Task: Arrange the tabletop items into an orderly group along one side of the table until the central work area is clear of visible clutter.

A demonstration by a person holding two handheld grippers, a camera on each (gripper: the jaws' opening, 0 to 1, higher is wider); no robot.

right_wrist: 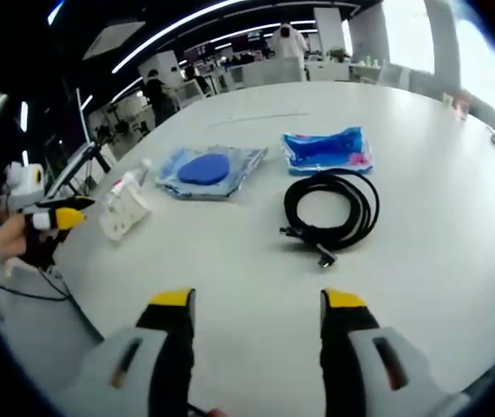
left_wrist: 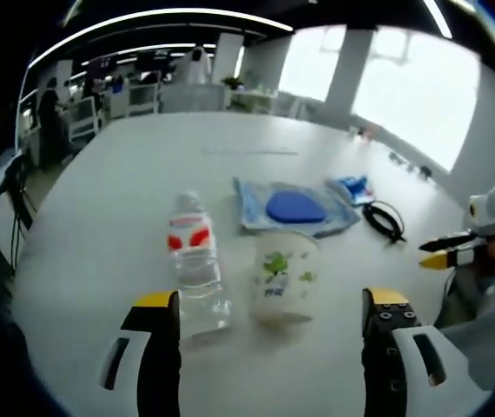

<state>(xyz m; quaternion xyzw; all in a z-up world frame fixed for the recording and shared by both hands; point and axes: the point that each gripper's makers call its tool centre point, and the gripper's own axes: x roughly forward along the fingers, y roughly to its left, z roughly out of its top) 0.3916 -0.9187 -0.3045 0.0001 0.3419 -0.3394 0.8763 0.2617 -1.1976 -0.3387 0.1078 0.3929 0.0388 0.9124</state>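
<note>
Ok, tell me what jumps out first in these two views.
In the left gripper view, a clear water bottle and a white cup stand side by side just ahead of the open left claw. In the right gripper view, a coiled black cable lies mid-table, with a blue packet beyond it.

Your left gripper (left_wrist: 271, 326) hovers with its jaws spread wide, gripping nothing. Your right gripper (right_wrist: 259, 326) is likewise parted and empty, its yellow-tipped jaws level above the table.

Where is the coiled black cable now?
In the right gripper view, the coiled black cable lies on the white table, ahead of the open right gripper, just below the blue plastic packet.
</note>
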